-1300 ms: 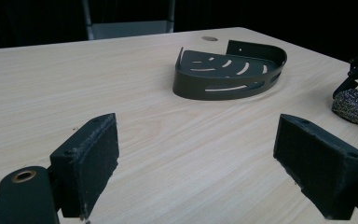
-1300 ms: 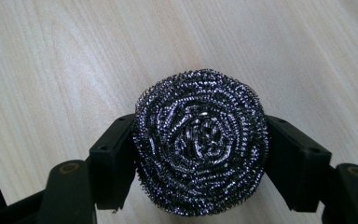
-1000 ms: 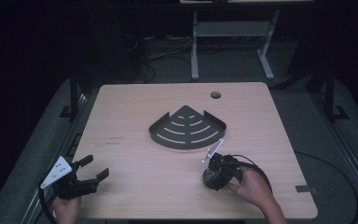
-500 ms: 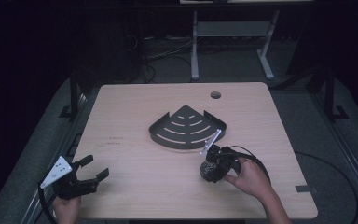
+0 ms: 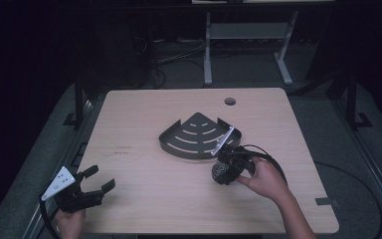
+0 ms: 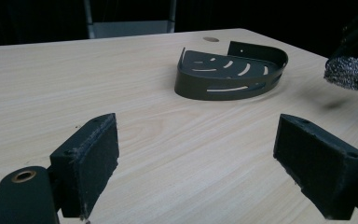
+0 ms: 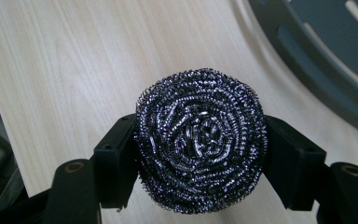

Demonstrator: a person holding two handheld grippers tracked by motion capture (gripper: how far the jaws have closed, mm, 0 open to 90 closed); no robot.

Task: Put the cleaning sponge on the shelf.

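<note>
A black fan-shaped corner rack [image 5: 194,135] with slots lies in the middle of the wooden table [image 5: 144,104]. My right gripper [image 5: 223,172] hovers just off the rack's near right edge, shut on a round steel wool scrubber [image 7: 199,140] that sits squeezed between both pads. The scrubber [image 6: 348,72] hangs above the table in the left gripper view, at the right edge. My left gripper [image 5: 99,180] rests at the table's near left corner, open, with nothing between its pads [image 6: 91,158]. The rack [image 6: 230,70] lies ahead of it.
A small round hole [image 5: 230,101] sits in the table near the far edge. A metal stand [image 5: 243,45] and cables lie on the dark floor beyond. A cable [image 5: 266,157] loops from the right gripper over the hand.
The right gripper has lifted the scrubber off the table and carried it up toward the rack's near right edge. The left gripper has stayed put.
</note>
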